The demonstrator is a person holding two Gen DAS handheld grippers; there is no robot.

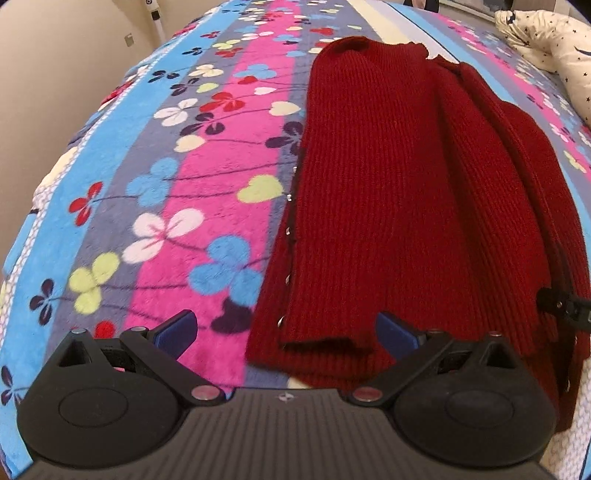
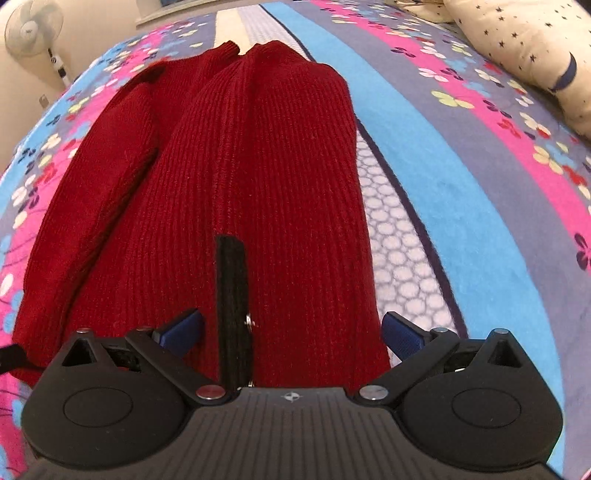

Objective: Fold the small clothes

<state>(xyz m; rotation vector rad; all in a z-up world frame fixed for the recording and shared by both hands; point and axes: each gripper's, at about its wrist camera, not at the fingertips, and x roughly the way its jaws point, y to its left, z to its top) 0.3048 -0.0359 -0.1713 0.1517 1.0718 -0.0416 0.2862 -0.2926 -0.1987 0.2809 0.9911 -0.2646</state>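
A dark red ribbed knit garment [image 1: 399,192] lies lengthwise on the bed, both sides folded inward. In the right wrist view the garment [image 2: 266,177] has a black placket strip [image 2: 232,295] with a metal snap near its near end. My left gripper [image 1: 286,328] is open, its blue pads on either side of the garment's near left corner. My right gripper [image 2: 291,332] is open, astride the garment's near right edge. A bit of the right gripper [image 1: 565,306] shows at the left wrist view's right edge.
The bed is covered by a striped flower-print blanket [image 1: 177,206]. A cream star-print pillow [image 2: 535,51] lies at the far right. A standing fan [image 2: 33,29] and a beige wall are beyond the bed's left side.
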